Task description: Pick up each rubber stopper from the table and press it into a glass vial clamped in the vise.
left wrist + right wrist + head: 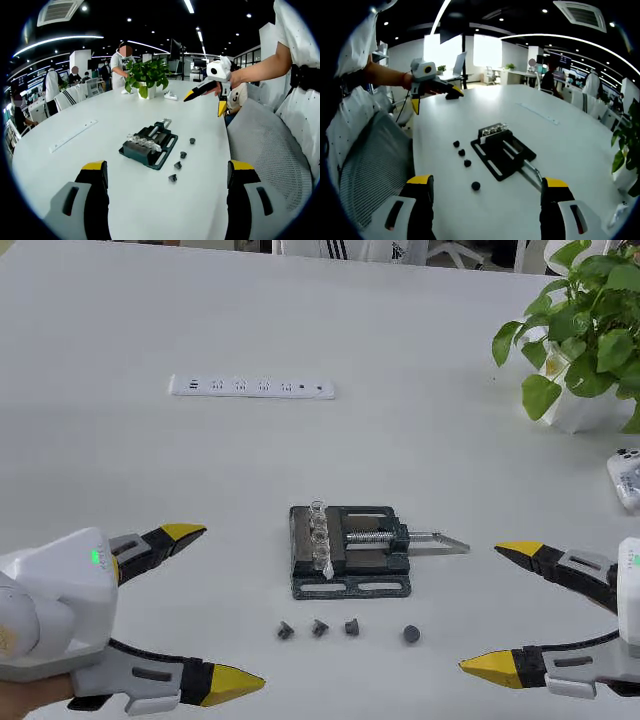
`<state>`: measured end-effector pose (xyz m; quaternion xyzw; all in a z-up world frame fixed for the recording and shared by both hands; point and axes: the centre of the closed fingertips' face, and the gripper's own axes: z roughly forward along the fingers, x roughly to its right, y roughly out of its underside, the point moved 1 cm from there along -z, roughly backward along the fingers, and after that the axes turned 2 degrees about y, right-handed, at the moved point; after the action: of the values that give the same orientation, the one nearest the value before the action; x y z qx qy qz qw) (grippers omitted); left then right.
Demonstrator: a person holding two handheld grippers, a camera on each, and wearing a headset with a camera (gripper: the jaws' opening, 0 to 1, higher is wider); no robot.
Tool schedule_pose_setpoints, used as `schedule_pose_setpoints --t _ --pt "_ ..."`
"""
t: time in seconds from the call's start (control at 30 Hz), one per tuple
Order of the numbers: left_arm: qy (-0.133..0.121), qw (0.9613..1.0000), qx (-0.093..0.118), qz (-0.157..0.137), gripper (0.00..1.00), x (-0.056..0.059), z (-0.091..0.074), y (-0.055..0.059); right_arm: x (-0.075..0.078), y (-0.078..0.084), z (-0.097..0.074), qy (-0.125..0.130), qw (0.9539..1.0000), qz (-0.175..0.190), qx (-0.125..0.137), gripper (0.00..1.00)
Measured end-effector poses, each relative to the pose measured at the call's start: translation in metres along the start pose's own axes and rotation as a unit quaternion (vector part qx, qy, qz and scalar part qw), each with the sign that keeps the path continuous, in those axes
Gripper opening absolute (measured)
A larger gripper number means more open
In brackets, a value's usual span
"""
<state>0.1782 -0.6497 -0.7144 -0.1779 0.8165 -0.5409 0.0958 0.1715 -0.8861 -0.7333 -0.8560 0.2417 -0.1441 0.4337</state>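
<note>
Hovering over the near edge of the white table (120, 460), the left gripper (213, 607) and the right gripper (503, 608) both have their yellow-tipped jaws spread wide and hold nothing. Between them, four small dark grey rubber stoppers (319, 627) lie in a row close to the near edge. Three are close together and the fourth stopper (411, 634) sits apart toward the right. Just behind the row sits the black metal bench vise (350, 565), touching none of them, its screw handle pointing toward the right edge. A short row of clear glass vials (320, 535) stands upright, clamped at the vise's left end. Farther back, toward the far edge, lies a long white power strip (250, 386). At the far right corner stands a green leafy plant in a white pot (585, 330). A white handheld controller (626, 478) lies at the right edge, well apart from the vise.
</note>
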Motion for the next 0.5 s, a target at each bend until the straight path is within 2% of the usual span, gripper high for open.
schedule_pose_setpoints --t 0.5 --pt "0.005 1.0 -0.001 0.002 0.99 0.0009 0.0015 0.0009 0.0001 -0.0027 0.0035 -0.009 0.9999 -0.003 -0.006 0.87"
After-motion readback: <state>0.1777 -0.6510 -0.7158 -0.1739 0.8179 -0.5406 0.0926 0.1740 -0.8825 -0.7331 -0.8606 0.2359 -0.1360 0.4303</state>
